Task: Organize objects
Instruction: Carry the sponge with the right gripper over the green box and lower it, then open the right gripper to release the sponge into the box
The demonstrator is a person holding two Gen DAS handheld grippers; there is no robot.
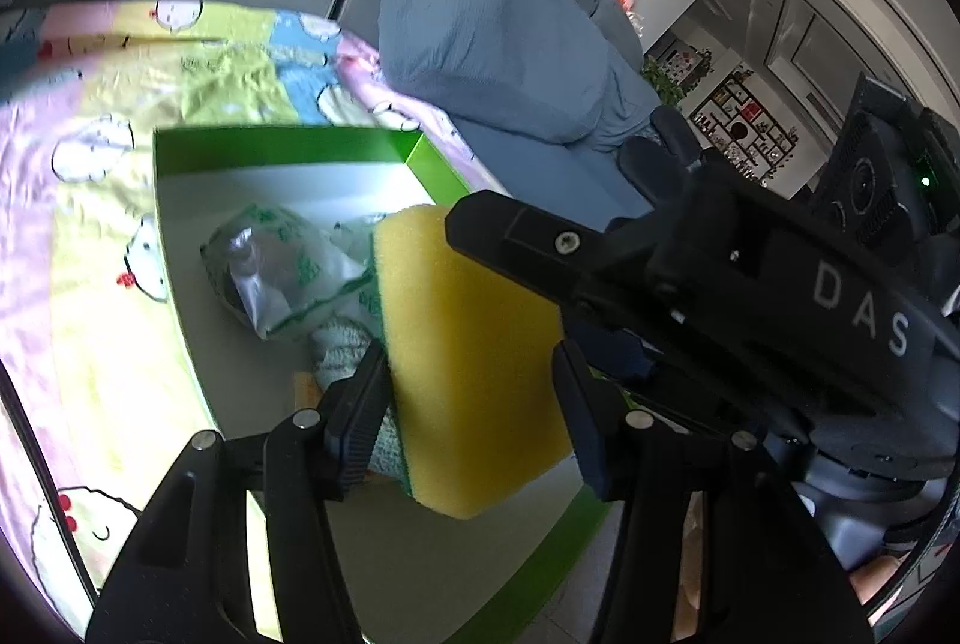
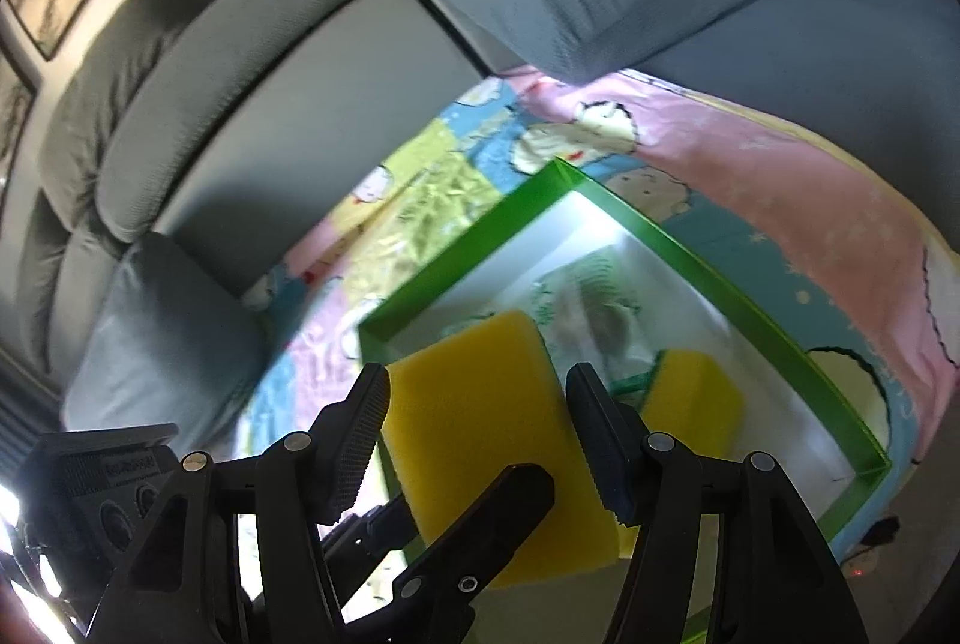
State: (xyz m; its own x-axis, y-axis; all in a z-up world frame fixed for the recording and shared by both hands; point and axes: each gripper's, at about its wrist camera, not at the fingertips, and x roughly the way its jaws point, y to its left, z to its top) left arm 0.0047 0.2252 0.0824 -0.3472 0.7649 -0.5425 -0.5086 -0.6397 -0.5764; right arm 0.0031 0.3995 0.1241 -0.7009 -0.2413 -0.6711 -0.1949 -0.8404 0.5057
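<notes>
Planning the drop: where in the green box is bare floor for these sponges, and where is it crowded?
Bare white floor lies along the far green wall of the green box and down its left wall beside the foil packet. The middle is crowded: packet, a knitted cloth, and a sponge already lying inside. Both tongs grip yellow sponges.

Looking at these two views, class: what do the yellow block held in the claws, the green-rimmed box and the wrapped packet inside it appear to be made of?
Yellow block: likely foam sponge, matte and porous, with a thin green scouring layer along one edge.
Green-rimmed box: probably coated cardboard, with thin, straight, smooth walls and a pale floor.
Wrapped packet: seemingly thin plastic film, shiny and crinkled, printed in green; its contents are unclear.
</notes>
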